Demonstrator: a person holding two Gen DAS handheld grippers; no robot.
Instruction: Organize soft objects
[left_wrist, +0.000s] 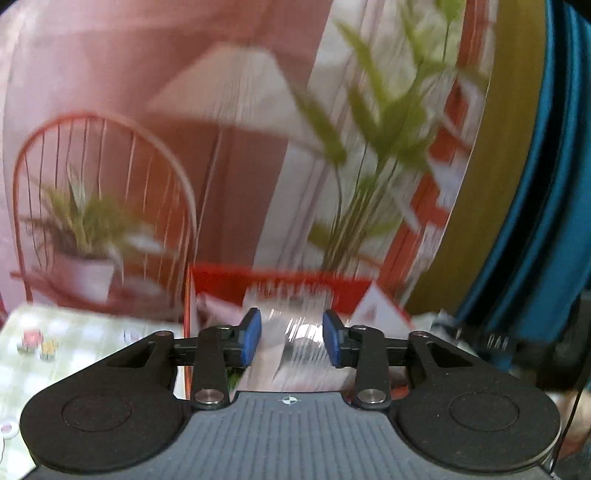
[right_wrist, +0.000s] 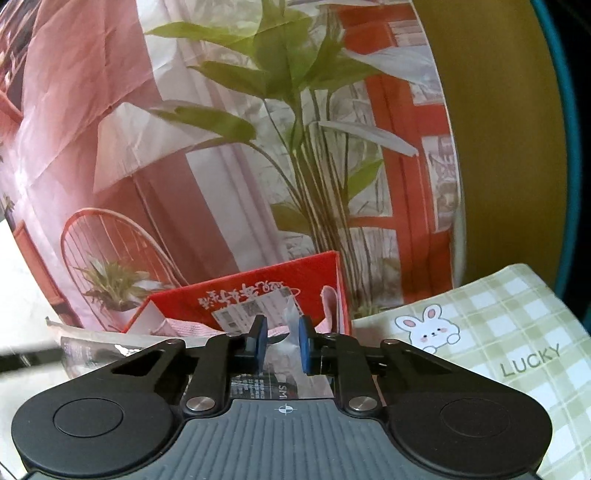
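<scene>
A red cardboard box (right_wrist: 258, 291) stands open against the printed backdrop, with pink cloth and clear plastic packets inside; it also shows in the left wrist view (left_wrist: 221, 288). My right gripper (right_wrist: 282, 347) is at the box's front edge, jaws narrowly apart around a clear plastic packet (right_wrist: 291, 321). My left gripper (left_wrist: 291, 338) is partly open with a blurred clear plastic packet (left_wrist: 299, 332) between its pads; contact cannot be told. A green checked cloth with a rabbit and "LUCKY" (right_wrist: 498, 343) lies right of the box, and shows at the left in the left wrist view (left_wrist: 55, 343).
A printed backdrop (right_wrist: 221, 147) of a chair, lamp and plants rises right behind the box. A yellow and blue curved surface (right_wrist: 509, 129) stands at the right. A glossy printed packet (right_wrist: 96, 347) lies left of the box. The left wrist view is motion-blurred.
</scene>
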